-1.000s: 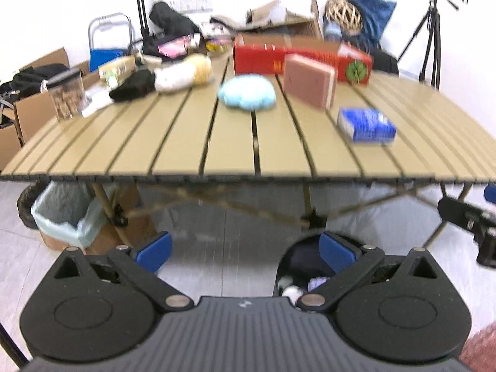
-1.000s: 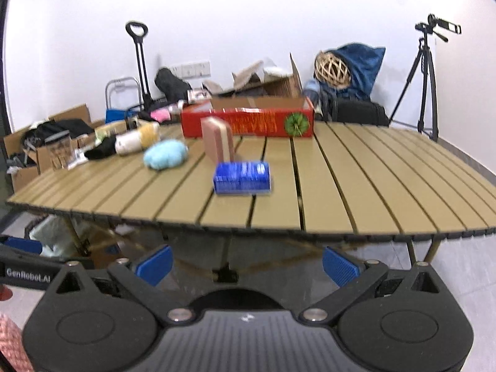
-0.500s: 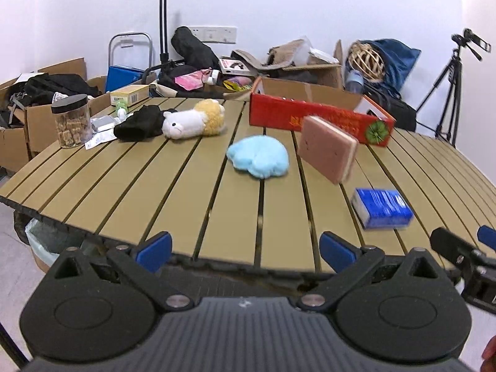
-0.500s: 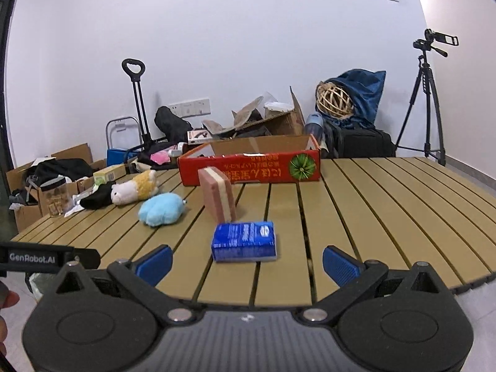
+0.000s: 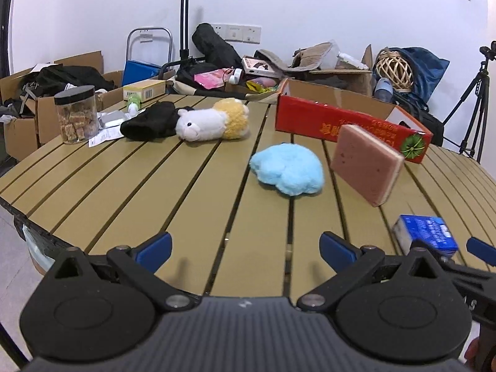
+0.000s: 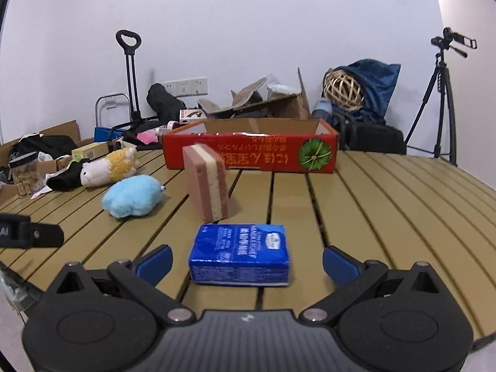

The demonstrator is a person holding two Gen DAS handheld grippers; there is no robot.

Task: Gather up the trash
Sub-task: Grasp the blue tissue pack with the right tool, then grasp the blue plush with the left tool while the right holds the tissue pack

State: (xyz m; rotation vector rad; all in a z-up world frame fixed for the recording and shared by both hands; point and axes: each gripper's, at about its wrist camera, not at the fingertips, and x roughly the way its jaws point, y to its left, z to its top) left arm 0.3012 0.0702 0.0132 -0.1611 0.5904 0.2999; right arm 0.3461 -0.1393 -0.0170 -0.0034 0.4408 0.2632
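A blue tissue pack [image 6: 239, 254] lies flat on the slatted table [image 6: 387, 204] near its front edge, straight ahead at 12 o'clock of the right gripper [image 6: 246, 263], whose blue-tipped jaws stand wide apart on either side of the pack without touching it. Just beyond the pack, a pink-and-cream sponge [image 6: 207, 189] stands on edge, tilted; at 10 o'clock from it lies a light blue fluffy cloth [image 6: 131, 196], and farther back a red cardboard box [image 6: 251, 152]. A plush toy [image 6: 107, 167] lies at the far left beside a black cloth [image 6: 63, 178]. The left gripper [image 5: 246, 249] hovers over the table edge, jaws spread and empty.
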